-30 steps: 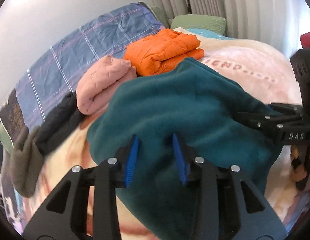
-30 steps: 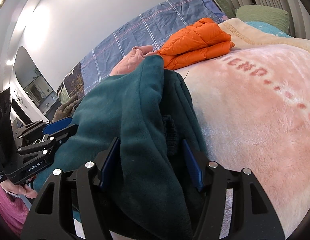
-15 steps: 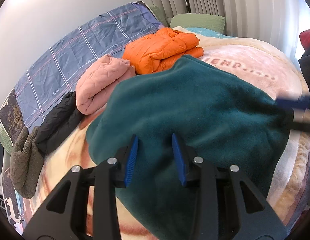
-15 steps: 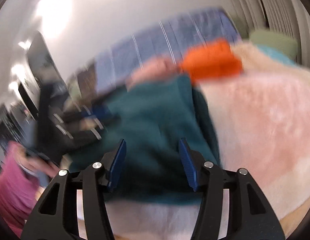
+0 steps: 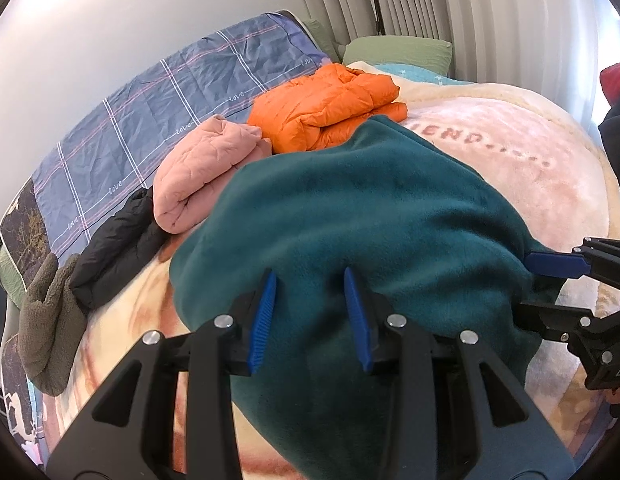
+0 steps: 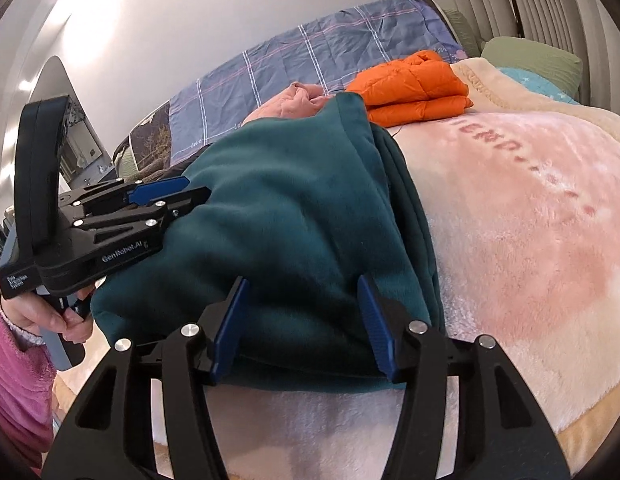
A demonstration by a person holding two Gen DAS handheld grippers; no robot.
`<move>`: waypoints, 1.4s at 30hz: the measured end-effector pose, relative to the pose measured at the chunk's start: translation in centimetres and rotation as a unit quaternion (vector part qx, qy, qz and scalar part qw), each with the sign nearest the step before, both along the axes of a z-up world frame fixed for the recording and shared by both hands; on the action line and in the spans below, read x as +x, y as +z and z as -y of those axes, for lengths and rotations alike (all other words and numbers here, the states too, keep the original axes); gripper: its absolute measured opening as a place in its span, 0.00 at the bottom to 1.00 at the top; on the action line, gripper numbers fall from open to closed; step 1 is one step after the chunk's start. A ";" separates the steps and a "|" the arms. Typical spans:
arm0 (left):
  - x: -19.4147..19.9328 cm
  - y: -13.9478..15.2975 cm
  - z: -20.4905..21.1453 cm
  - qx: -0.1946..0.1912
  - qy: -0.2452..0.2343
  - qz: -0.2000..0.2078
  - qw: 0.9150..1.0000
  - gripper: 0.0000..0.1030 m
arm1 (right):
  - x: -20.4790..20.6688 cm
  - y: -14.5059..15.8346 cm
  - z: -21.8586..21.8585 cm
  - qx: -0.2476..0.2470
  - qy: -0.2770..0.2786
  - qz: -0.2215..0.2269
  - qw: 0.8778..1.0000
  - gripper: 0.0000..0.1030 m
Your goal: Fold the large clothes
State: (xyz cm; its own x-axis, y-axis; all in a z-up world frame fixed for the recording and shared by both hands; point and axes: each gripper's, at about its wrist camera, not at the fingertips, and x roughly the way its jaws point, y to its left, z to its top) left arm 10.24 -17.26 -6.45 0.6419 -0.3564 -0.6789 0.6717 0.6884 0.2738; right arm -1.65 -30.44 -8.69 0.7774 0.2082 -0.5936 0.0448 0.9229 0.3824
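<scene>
A dark teal fleece garment [image 5: 369,208] lies folded on the pink blanket, with its doubled edge on the right in the right wrist view [image 6: 393,200]. My left gripper [image 5: 310,312] rests over its left part with the blue pads apart. The fleece runs under them and shows no pinch. From the right wrist view the left gripper [image 6: 202,196] lies on the fleece's left edge. My right gripper [image 6: 302,328] stands open at the near edge, and the flat fleece reaches between its pads. In the left wrist view the right gripper [image 5: 537,284] is at the fleece's right edge.
Behind the fleece lie a folded orange puffer jacket [image 5: 329,104], a folded pink garment [image 5: 206,168], a black one [image 5: 114,248] and an olive one [image 5: 50,320]. A plaid blue quilt [image 5: 170,88] and a green pillow [image 5: 397,50] are at the back. A pink-sleeved hand [image 6: 14,380] holds the left gripper.
The fleece bundle that stood thick between the right pads now lies flat on the blanket. The right gripper has drawn back toward the near edge and narrowed slightly. The left gripper has stayed put.
</scene>
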 end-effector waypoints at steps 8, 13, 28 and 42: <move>0.7 3.3 1.6 -0.049 -0.031 0.000 0.998 0.33 | -0.2 0.0 0.0 0.004 0.000 0.001 1.000 0.54; 2.5 -2.2 6.2 0.034 -0.052 -0.042 0.997 0.42 | -0.3 -0.2 0.2 0.005 0.005 0.000 1.000 0.56; 1.9 -2.4 6.7 0.043 -0.058 -0.010 0.997 0.42 | -2.9 -1.7 9.1 0.256 -0.039 -0.047 0.965 0.85; 2.3 -1.7 5.8 0.016 -0.058 -0.026 0.998 0.42 | 1.4 -4.5 7.6 0.290 -0.025 -0.140 0.946 0.99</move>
State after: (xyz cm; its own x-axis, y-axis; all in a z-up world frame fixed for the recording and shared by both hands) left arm 12.53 -23.02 -8.15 0.5614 -0.4051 -0.7216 0.7606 0.5961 0.2571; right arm -0.20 -38.05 -13.18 0.6244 0.5287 -0.5750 0.2580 0.5552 0.7907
